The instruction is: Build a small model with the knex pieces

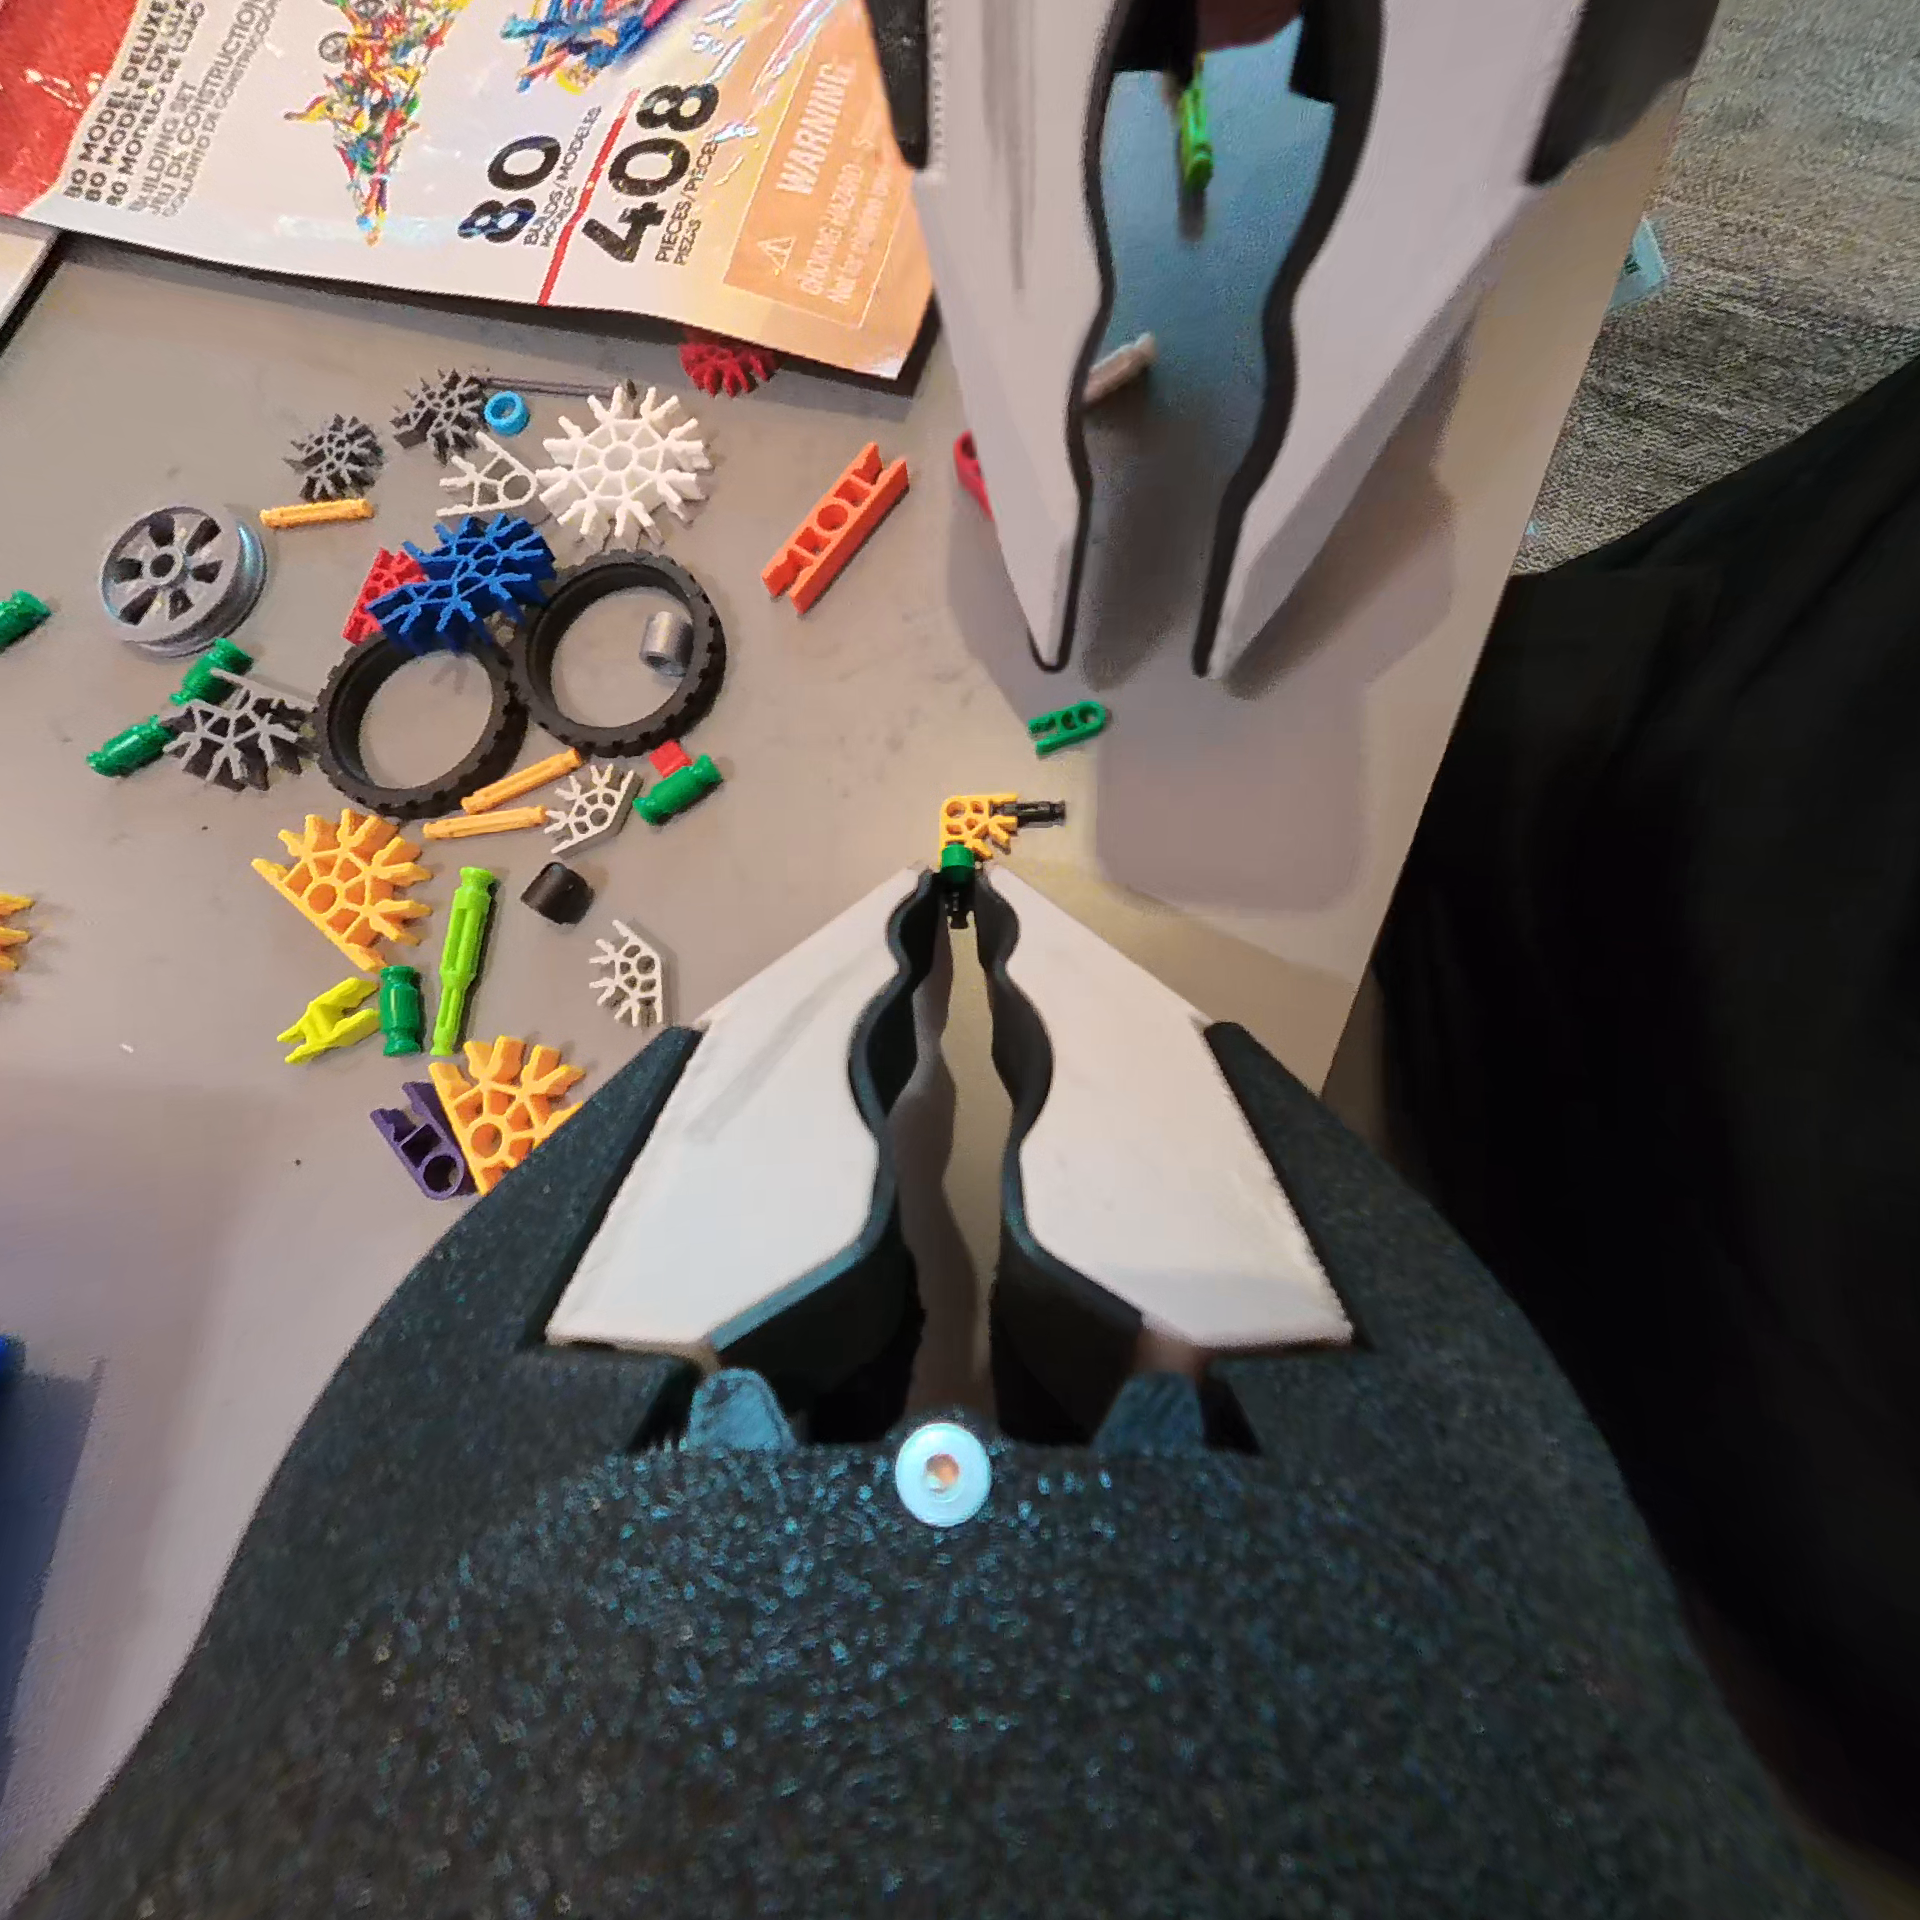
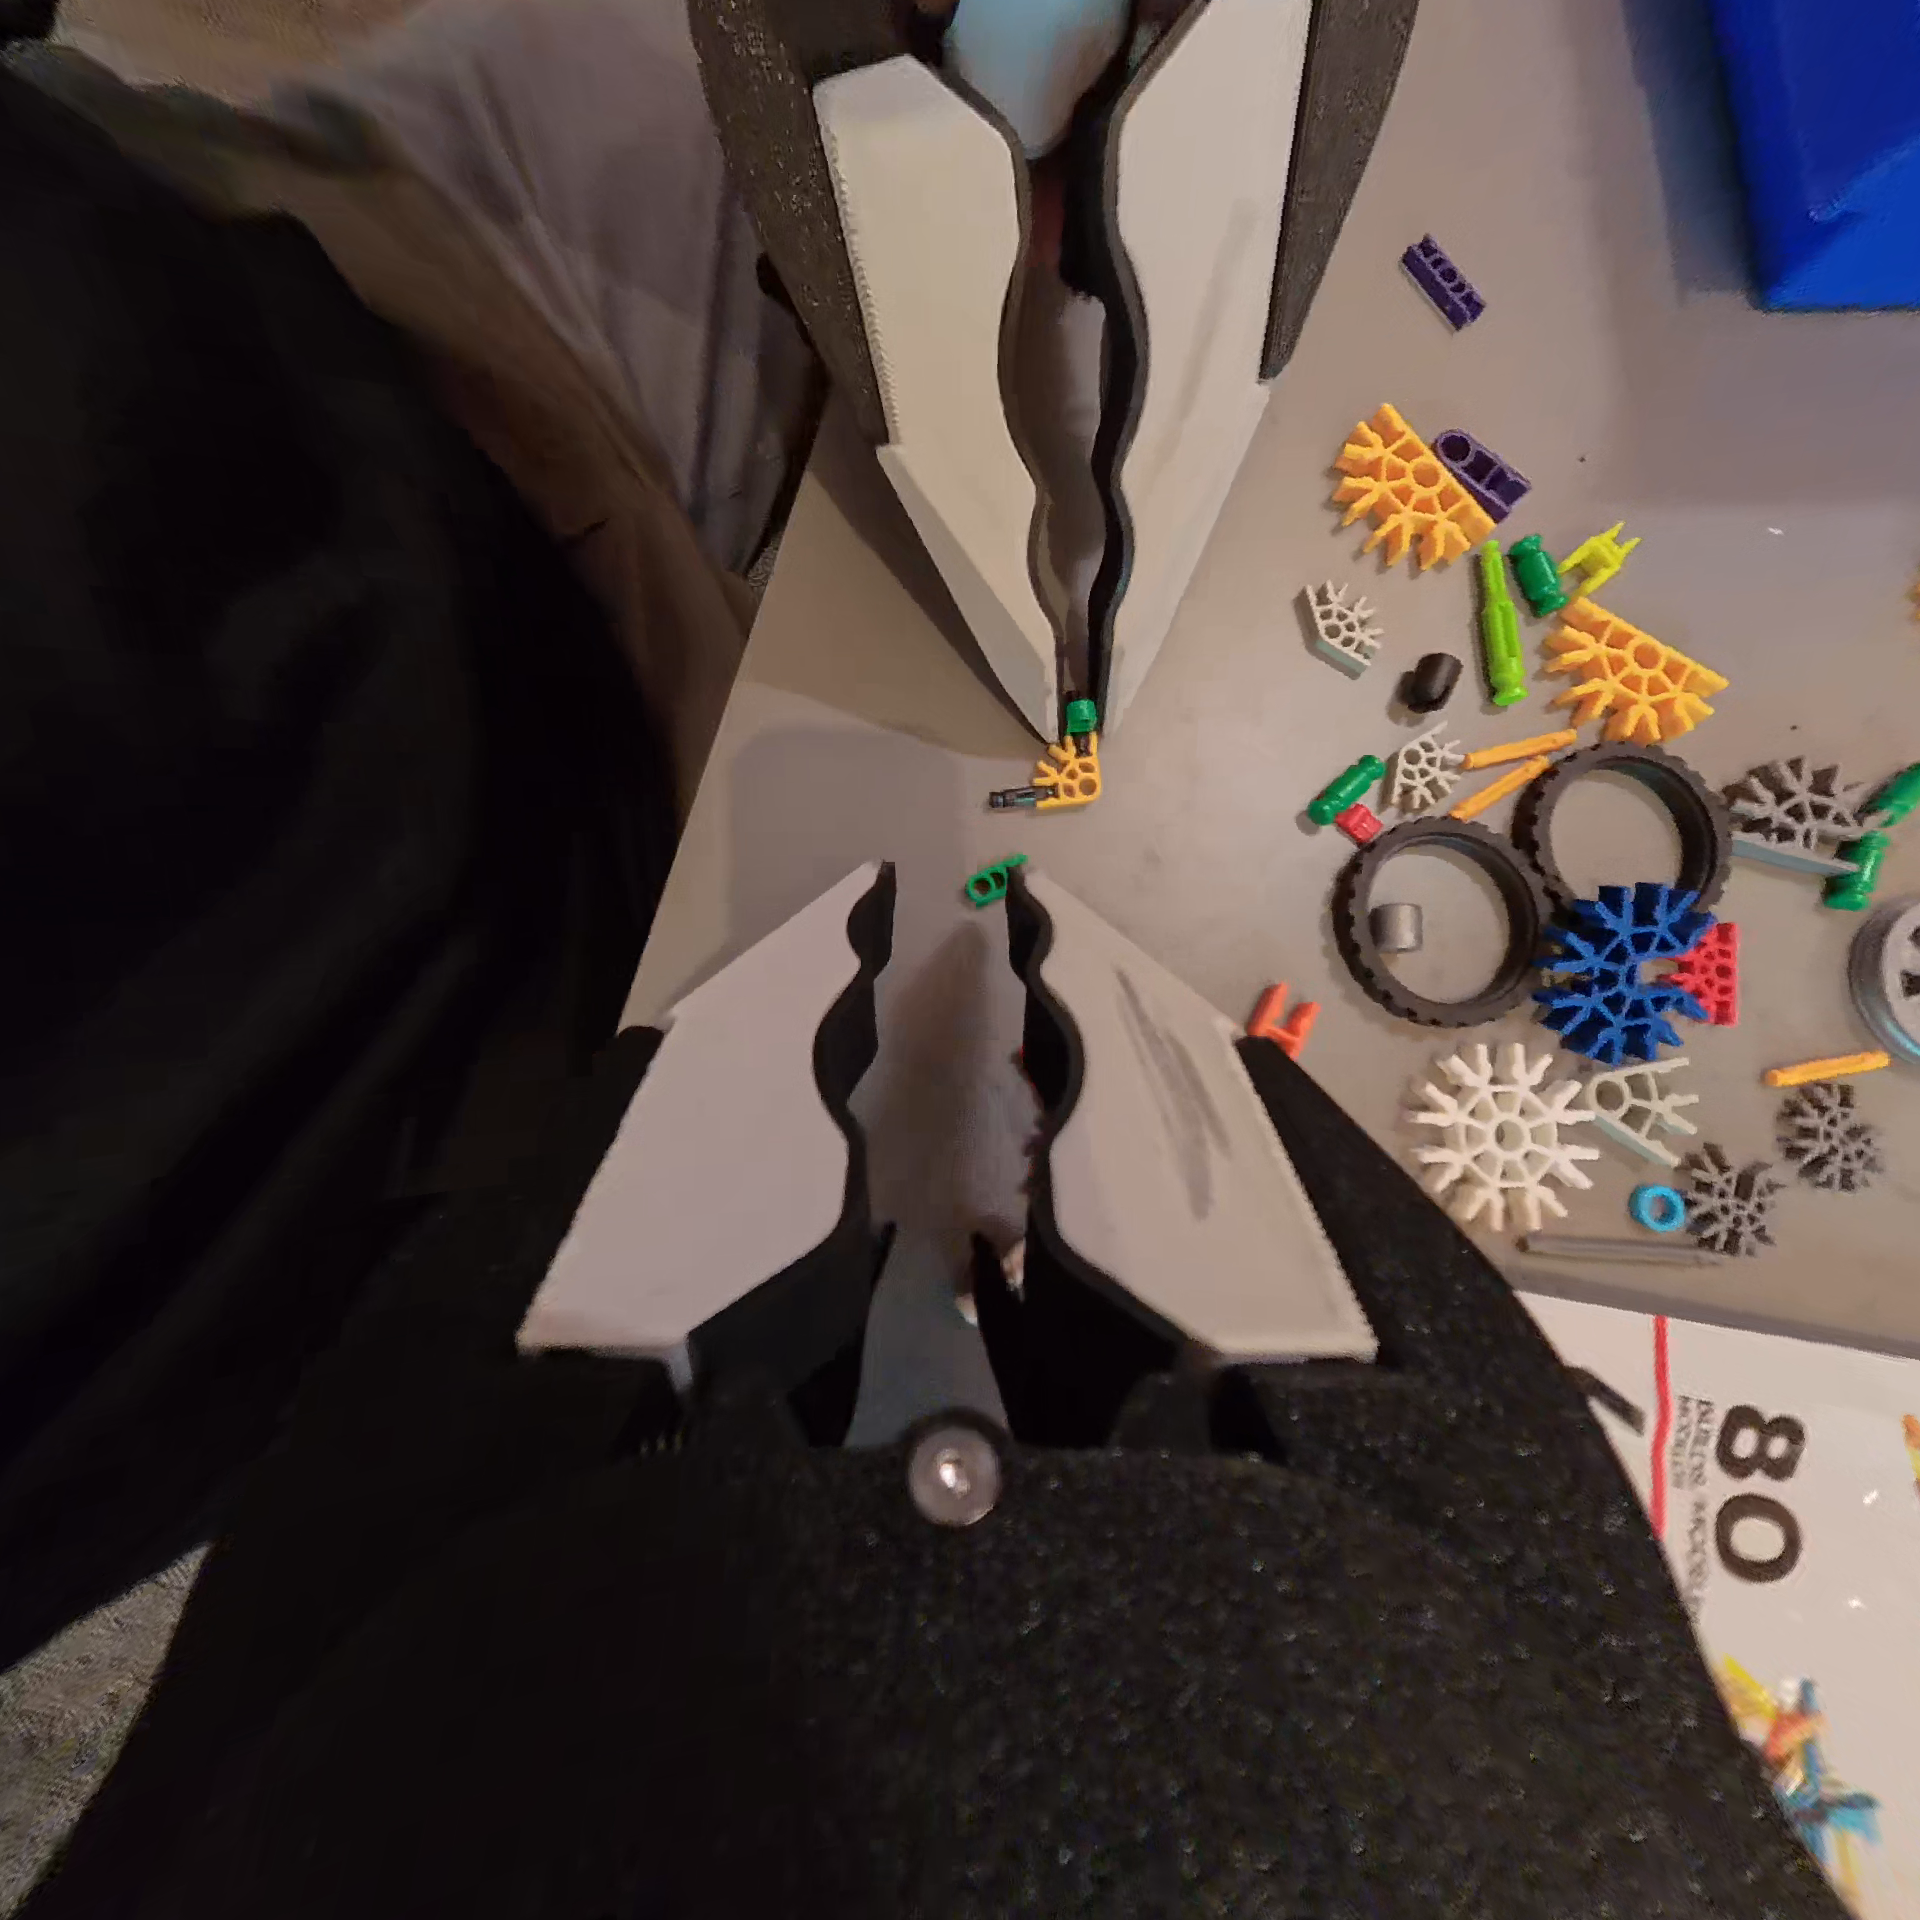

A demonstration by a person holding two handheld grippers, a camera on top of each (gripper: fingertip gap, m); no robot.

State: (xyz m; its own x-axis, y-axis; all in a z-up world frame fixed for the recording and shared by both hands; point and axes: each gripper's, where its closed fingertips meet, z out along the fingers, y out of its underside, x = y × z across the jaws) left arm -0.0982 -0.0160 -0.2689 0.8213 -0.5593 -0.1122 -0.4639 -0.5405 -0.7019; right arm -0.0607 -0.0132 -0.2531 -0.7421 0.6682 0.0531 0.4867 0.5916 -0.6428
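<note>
Grey tabletop (image 1: 852,727) under us, w/ construction-toy bits scattered across it, and we're right at the near edge by a dark-clothed person (image 1: 1683,935). Our left gripper (image 1: 956,883) is pinched down on a short green rod (image 1: 954,860), fingertips nearly together, and that rod plugs into a small yellow connector (image 1: 977,823) just past the tips; a little black rod (image 1: 1039,812) sticks out of the connector's other side. From the right wrist cam we see the same assembly: yellow connector (image 2: 1068,777) w/ green rod (image 2: 1081,715) caught in the far gripper's tips, connector sitting low on or just over the table, can't tell which. Our right gripper (image 2: 948,883) has its fingers spread apart, nothing between them, and a small green clip (image 2: 992,881) lies on the table just beside the tip of one finger; touching or not, we can't tell. In the left cam that green clip (image 1: 1068,725) sits below the right gripper's tips (image 1: 1127,660). Off to the side: two black tyres (image 1: 520,686) touching each other, a blue snowflake connector (image 1: 468,582) overlapping them, a white snowflake connector (image 1: 623,465), an orange piece (image 1: 836,525), a grey wheel hub (image 1: 179,580), plus a printed booklet (image 1: 520,156) at the far end.
</note>
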